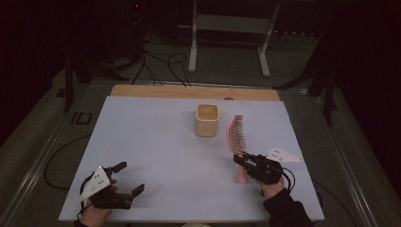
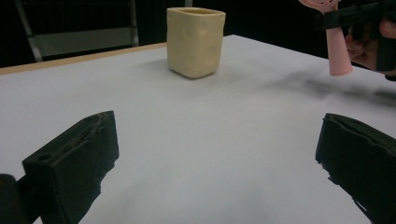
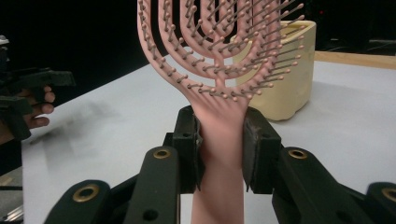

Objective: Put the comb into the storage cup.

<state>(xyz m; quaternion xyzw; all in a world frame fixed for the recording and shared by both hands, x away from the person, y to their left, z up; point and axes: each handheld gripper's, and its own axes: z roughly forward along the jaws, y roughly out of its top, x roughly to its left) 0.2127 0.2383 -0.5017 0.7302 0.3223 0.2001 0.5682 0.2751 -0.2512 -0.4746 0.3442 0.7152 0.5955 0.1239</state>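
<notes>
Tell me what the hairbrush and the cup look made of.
Hairbrush: looks like moulded pink plastic, matte, with a vented head and ball-tipped bristles; the right gripper clamps its handle. Cup: cream, squarish, dull and dimpled, probably plastic or silicone; ceramic cannot be ruled out.

A pink vented hairbrush (image 3: 219,60) with bristles is held by its handle, head raised, just beside a cream cup (image 1: 207,120).
</notes>
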